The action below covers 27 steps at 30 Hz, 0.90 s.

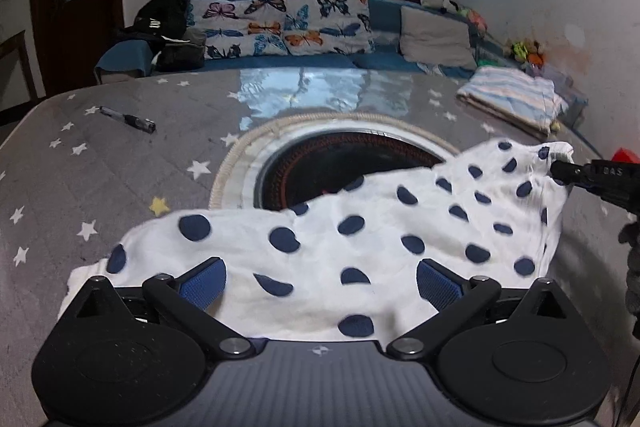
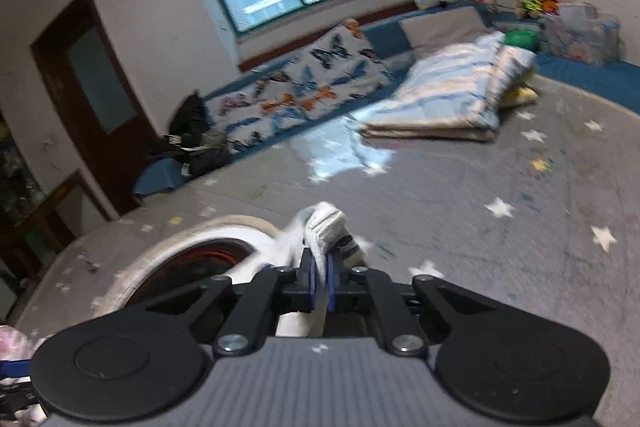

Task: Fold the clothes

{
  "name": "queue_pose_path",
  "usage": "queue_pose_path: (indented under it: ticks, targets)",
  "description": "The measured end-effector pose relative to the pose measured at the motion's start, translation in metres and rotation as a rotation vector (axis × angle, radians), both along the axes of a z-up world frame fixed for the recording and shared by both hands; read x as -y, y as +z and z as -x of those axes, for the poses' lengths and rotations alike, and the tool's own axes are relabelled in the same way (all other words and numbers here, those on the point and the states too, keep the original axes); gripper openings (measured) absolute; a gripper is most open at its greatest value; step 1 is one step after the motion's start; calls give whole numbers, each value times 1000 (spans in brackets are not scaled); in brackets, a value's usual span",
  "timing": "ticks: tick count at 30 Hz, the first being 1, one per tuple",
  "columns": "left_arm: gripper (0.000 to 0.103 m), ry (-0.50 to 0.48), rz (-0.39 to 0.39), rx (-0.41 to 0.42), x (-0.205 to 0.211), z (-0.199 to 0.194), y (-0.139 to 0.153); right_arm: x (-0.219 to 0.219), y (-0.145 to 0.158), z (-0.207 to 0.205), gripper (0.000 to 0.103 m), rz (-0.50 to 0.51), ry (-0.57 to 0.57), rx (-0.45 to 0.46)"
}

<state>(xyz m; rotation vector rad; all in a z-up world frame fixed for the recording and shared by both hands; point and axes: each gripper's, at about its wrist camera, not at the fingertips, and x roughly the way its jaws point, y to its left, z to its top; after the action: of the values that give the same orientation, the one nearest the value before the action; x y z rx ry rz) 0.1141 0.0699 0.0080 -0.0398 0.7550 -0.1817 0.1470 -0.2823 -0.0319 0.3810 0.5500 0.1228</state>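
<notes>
A white garment with dark blue polka dots lies spread on the grey star-patterned table, partly over a round inset in the tabletop. My left gripper is open, its blue pads wide apart over the near edge of the garment. My right gripper is shut on a bunched white edge of the garment. In the left wrist view the right gripper holds the garment's far right corner, lifted a little.
A round dark inset with a white rim sits mid-table. A black marker lies at the left. A folded striped blanket lies at the far right. A blue sofa with butterfly cushions stands behind.
</notes>
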Motion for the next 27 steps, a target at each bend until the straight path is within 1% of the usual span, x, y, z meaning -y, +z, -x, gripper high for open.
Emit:
queue_pose_path:
  ticks: [5,9,17,22,25,27]
  targets:
    - [103,56,-9,3,-24,11,0,-28,27,4,4,-31,110,57]
    - [103,119,-6,-3,-52,25,-2,-66,50,12,4,-32,234,103]
    - [103,246,17,2,-106,58,-5,-168,87,20,4,-7,497,157]
    - [103,308,31,-5,-133,77,-8,-234,95,28,4,0,631,176]
    - [103,347,42,-10,-147,88,-10,-273,89,36,4,26,716,169]
    - [103,370,49,-11,-154,95,-12,-297,79,42,5,64,790,138]
